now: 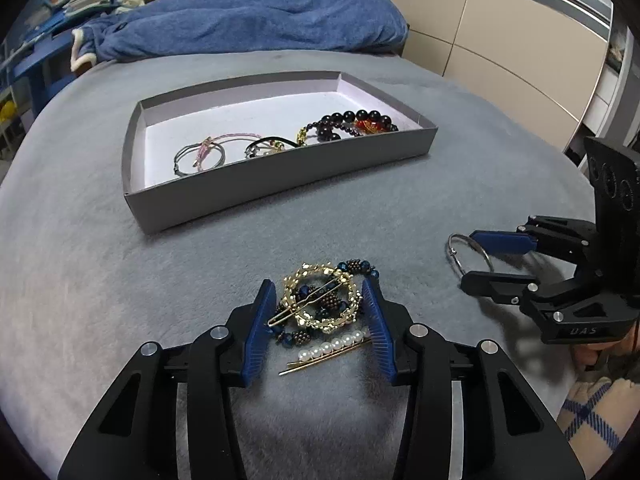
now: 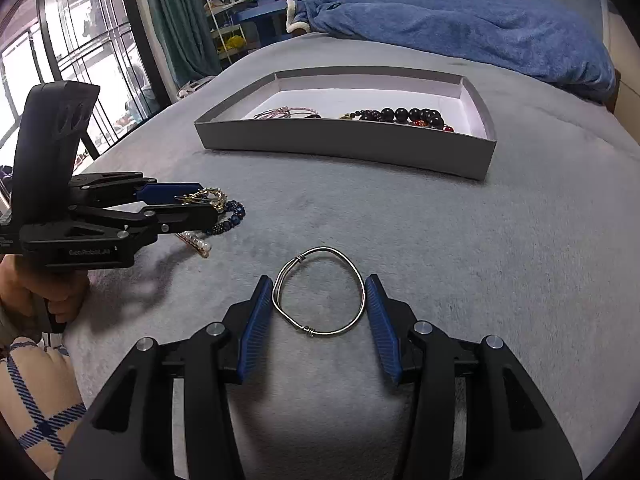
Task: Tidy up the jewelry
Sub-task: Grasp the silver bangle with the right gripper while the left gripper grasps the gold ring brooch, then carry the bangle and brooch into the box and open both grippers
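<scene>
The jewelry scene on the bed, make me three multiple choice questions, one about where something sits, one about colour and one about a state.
1. Where does the pearl hairpin lie?
A. in the grey tray
B. on the blanket near the left claw
C. on the blue pillow

2. What colour are the claw pads?
A. blue
B. red
C. white

3. How does the right claw stand to the silver wire bangle?
A. shut tight on it, lifted
B. far from it
C. open, fingers either side of it

Answers: 1 B, it lies outside the grey tray, between the left claw's fingers. 2 A, the ribbed pads are blue. 3 C, the bangle lies on the blanket between the spread fingers.
</scene>
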### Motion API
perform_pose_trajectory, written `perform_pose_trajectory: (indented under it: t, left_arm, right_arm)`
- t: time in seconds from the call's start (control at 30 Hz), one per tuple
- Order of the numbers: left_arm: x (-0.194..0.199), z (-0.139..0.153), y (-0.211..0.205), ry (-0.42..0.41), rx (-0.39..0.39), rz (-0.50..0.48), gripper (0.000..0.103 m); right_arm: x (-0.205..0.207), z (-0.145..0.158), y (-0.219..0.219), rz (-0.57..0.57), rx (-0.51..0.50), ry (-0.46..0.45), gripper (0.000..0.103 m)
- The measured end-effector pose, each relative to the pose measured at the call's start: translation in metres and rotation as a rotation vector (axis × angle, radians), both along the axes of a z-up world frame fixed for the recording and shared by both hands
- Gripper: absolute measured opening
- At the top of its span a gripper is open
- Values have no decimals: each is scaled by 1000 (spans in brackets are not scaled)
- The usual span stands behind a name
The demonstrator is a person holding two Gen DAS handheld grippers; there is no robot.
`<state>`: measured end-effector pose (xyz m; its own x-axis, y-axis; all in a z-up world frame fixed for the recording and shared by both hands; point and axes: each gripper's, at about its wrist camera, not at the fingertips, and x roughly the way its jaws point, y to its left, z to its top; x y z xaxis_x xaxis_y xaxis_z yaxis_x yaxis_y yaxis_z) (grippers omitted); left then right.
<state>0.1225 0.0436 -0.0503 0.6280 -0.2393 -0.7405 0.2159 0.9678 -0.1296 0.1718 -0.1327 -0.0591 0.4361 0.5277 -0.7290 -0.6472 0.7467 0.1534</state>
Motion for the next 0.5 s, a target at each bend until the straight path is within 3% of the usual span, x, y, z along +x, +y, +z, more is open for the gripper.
perform_pose_trajectory:
  t: [0.5]
  left_arm:
    - [-6, 8, -3, -39, 5, -12, 43]
  right_arm:
    - [2, 1, -5, -15, 22, 10, 48]
